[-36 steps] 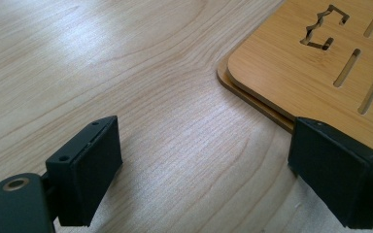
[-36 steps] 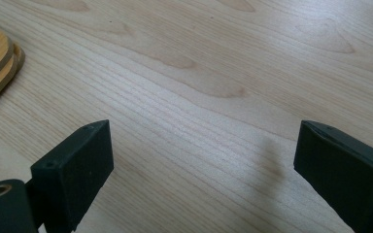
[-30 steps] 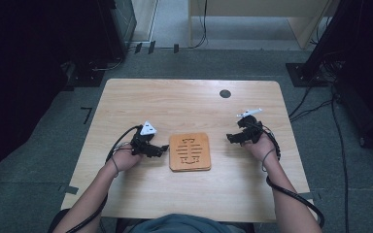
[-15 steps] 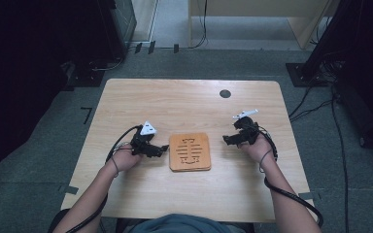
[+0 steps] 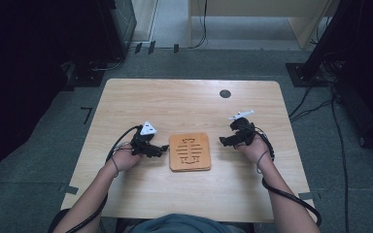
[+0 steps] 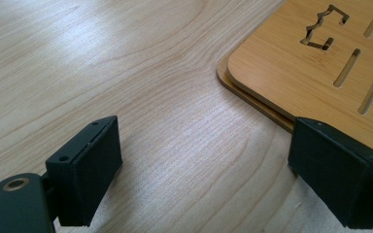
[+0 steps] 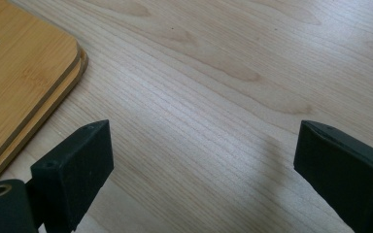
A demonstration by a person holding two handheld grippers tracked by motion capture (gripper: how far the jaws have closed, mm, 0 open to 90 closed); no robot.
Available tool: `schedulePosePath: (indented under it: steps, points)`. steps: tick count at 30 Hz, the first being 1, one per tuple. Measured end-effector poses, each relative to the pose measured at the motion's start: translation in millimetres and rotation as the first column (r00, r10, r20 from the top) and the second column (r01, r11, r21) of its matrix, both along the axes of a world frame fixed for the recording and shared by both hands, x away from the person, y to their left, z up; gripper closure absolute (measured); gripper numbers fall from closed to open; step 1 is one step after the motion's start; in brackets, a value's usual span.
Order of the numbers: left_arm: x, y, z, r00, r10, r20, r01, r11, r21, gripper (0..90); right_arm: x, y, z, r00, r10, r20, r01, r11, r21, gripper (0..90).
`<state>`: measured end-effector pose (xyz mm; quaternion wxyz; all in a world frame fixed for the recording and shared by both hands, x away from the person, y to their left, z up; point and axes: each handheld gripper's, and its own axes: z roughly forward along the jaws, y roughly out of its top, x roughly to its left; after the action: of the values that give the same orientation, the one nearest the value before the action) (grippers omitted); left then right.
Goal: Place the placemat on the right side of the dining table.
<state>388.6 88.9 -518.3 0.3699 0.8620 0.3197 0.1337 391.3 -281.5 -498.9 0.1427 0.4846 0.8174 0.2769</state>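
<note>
Two square bamboo boards with cut-out slots lie stacked in the middle of the table [image 5: 189,151]. The left gripper [image 5: 162,148] rests just left of the stack, open, pointing at its left edge. In the left gripper view its jaws [image 6: 204,179] stand wide apart over bare wood, with the stack's corner [image 6: 291,73] close ahead at the right. The right gripper [image 5: 222,141] is just right of the stack, open, aimed toward it. In the right gripper view its jaws [image 7: 201,179] are spread over the tabletop, with the stack's rounded corner [image 7: 34,77] at the left. Neither gripper holds anything.
The light wooden table [image 5: 184,107] has a small dark round cable hole [image 5: 225,93] at the back right. Cables trail from both grippers over the table's front edge. Dark equipment and floor cables surround the table.
The right gripper has moved a little left, toward the stack. The left gripper and the boards have stayed in place.
</note>
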Motion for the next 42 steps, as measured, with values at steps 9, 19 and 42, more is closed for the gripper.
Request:
schedulePosePath:
  steps: [9, 19, 42]
  points:
    - [0.0, 0.0, 0.0, 1.0, 0.0, 0.0, 0.0, 1.0, 0.0, 11.1, -0.5, 4.0, 0.3, 0.9999, 0.01, 0.003, -0.01, 1.0, 0.009, 6.8]
    - [0.0, 0.0, 0.0, 1.0, 0.0, 0.0, 0.0, 1.0, 0.0, 11.1, -1.4, 11.3, -0.4, 0.9996, 0.029, -0.003, -0.029, 0.999, 0.014, 6.8]
    - [-0.2, -0.7, 0.0, 1.0, 0.005, -0.002, -0.005, 1.0, -0.001, 10.8, -3.6, 28.6, -3.0, 0.9967, 0.081, -0.007, -0.081, 0.996, 0.024, 6.8]
